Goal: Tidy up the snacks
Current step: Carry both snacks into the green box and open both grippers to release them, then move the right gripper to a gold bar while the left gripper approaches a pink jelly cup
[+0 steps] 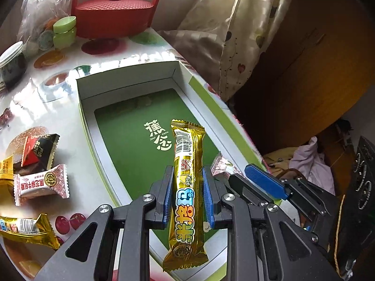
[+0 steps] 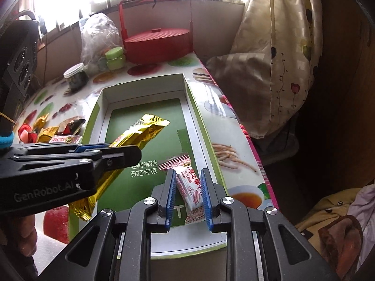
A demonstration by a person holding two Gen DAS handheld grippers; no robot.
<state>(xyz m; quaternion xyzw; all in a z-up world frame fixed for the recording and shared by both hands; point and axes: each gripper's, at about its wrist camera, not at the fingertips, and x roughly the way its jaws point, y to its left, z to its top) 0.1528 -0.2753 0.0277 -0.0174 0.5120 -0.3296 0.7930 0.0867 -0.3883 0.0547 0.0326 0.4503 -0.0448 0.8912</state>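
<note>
My left gripper (image 1: 186, 175) is shut on a long gold snack bar (image 1: 188, 185), which hangs over the open green-bottomed box (image 1: 131, 138). The right wrist view shows that same gold bar (image 2: 138, 138) in the left gripper (image 2: 138, 151), coming in from the left over the box (image 2: 145, 117). My right gripper (image 2: 187, 179) is shut on a white and red candy packet (image 2: 189, 185), low over the box's near end. In the left wrist view the right gripper (image 1: 246, 171) and a corner of that packet (image 1: 220, 164) appear at the right.
Loose snacks lie left of the box: a white-red packet (image 1: 41, 185), a red-black packet (image 1: 39, 152), a gold bar (image 1: 28, 229). At the back stand a red lidded basket (image 1: 114, 14), green jars (image 1: 64, 31), a dark jar (image 1: 11, 63) and a plastic bag (image 1: 44, 7). The table's right edge drops off beside a pillow (image 2: 276, 58).
</note>
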